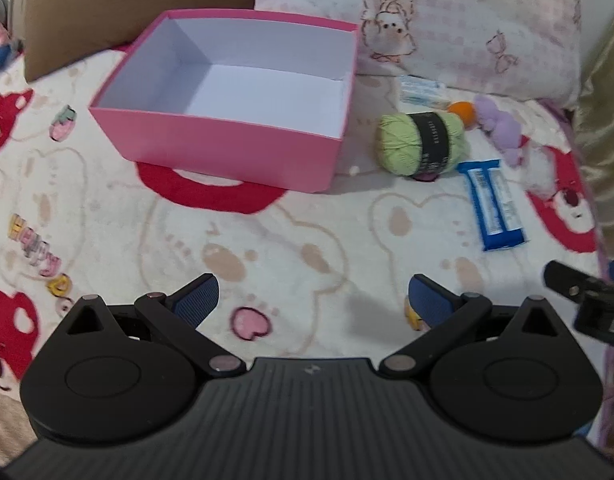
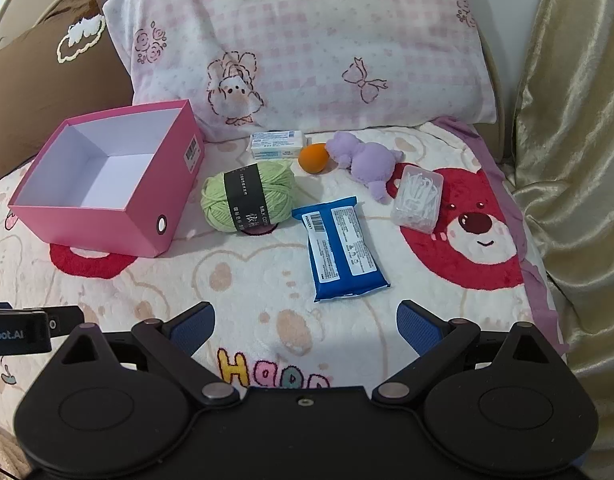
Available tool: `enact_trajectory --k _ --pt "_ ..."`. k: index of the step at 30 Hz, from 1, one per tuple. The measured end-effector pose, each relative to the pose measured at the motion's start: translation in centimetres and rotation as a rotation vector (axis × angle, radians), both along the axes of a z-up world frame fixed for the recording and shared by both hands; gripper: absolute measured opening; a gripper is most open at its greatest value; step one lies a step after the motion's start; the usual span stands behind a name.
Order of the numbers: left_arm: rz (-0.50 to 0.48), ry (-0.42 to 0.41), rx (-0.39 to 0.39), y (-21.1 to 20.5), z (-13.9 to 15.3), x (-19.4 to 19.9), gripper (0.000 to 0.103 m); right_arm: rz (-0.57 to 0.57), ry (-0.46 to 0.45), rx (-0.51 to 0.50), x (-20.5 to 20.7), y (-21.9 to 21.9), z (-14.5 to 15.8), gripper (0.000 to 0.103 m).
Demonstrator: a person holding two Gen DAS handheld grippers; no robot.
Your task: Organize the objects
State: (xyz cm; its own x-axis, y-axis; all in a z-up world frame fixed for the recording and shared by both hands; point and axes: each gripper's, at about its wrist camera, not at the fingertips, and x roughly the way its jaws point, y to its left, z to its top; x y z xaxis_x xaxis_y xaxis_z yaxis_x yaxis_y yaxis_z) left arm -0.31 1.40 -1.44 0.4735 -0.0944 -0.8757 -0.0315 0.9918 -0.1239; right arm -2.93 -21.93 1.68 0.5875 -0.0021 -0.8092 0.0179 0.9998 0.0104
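1. While both grippers hang over the bed (image 2: pixel 267 280) with nothing between them, the pink box (image 2: pixel 107 184) stands empty and no object has gone in, so I judge the sorting is at its first step.
2. Fingers of the left gripper (image 1: pixel 313 300) are spread wide; fingers of the right gripper (image 2: pixel 305 324) are spread wide too.
3. Right of the pink box lies the green yarn ball (image 2: pixel 249 196), just beside its wall.
4. Further right of the box lies the blue packet (image 2: pixel 339 248), flat, nearest the right gripper.
5. Beyond the yarn, away from the box's open side, sit a white carton (image 2: pixel 277 145), an orange ball (image 2: pixel 313 158), a purple plush toy (image 2: pixel 367 160) and a clear case of floss picks (image 2: pixel 417 198).
6. Next, likely: the right gripper lowers over the blue packet, closes across its narrow width, then carries it left into the box.
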Motion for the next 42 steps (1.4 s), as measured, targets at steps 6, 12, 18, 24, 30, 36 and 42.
enact_trajectory --k 6,12,18,24,30,36,42 --pt "-0.013 -0.019 -0.003 -0.2 0.4 -0.4 0.101 0.001 -0.003 0.001 -0.1 -0.2 0.2 0.099" --pt "-0.018 -0.044 0.018 -0.2 0.9 -0.6 0.101 0.004 -0.004 0.0 -0.2 -0.1 0.2 0.099" --pt "-0.024 -0.054 0.018 -0.1 1.3 -0.9 0.101 0.008 -0.004 -0.003 -0.2 0.0 0.3 0.099" --pt "-0.032 -0.05 0.027 -0.4 1.4 -0.9 0.101 0.007 -0.003 -0.004 -0.2 0.0 0.3 0.099" --pt "-0.046 -0.05 0.028 -0.5 1.3 -1.0 0.1 0.013 -0.005 -0.004 -0.3 0.0 0.3 0.099" --pt "-0.056 -0.061 0.027 -0.5 1.5 -1.1 0.1 0.016 -0.002 -0.009 -0.2 0.0 0.3 0.099" --pt "-0.086 -0.081 0.033 -1.1 3.2 -1.0 0.095 0.096 -0.058 -0.016 -0.6 -1.0 2.1 0.099"
